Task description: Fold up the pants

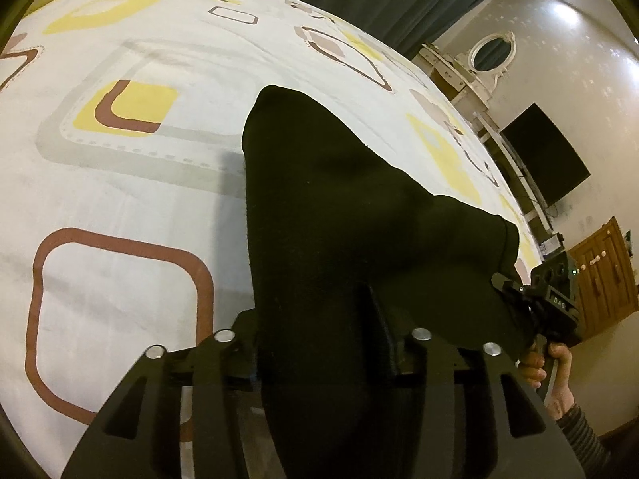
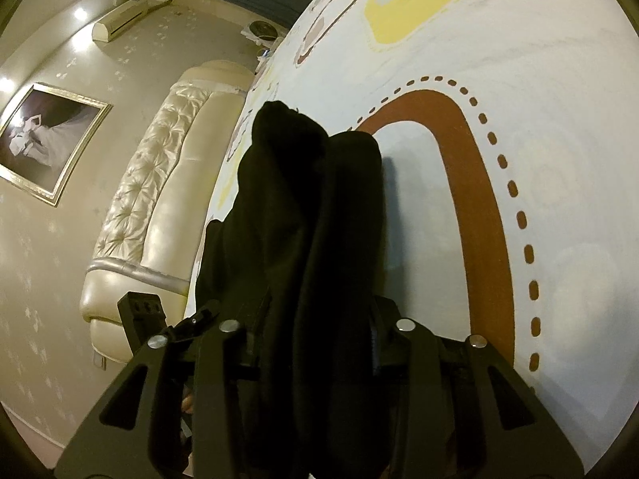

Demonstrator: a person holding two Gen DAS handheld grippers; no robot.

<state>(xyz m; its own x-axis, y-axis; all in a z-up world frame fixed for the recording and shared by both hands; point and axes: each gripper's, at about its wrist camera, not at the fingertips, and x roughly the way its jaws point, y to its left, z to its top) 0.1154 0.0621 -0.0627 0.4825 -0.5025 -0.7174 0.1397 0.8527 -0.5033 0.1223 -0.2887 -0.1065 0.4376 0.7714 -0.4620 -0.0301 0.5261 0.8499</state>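
Observation:
The black pants [image 1: 339,219] hang as a stretched, lifted panel over the patterned bedsheet [image 1: 131,183]. My left gripper [image 1: 319,343] is shut on one edge of the pants; the cloth hides its fingertips. My right gripper [image 1: 519,303] shows at the right of the left wrist view, clamped on the other end of the same edge. In the right wrist view the pants [image 2: 311,207] drape in folds over my right gripper [image 2: 319,331], which is shut on them. The left gripper [image 2: 167,319] shows at the lower left there.
The bed carries a white sheet [image 2: 539,159] with brown and yellow rounded squares. A padded cream headboard [image 2: 159,183] stands at one side. A dresser with a mirror [image 1: 487,60], a dark TV [image 1: 547,151] and a wooden cabinet [image 1: 607,275] line the wall.

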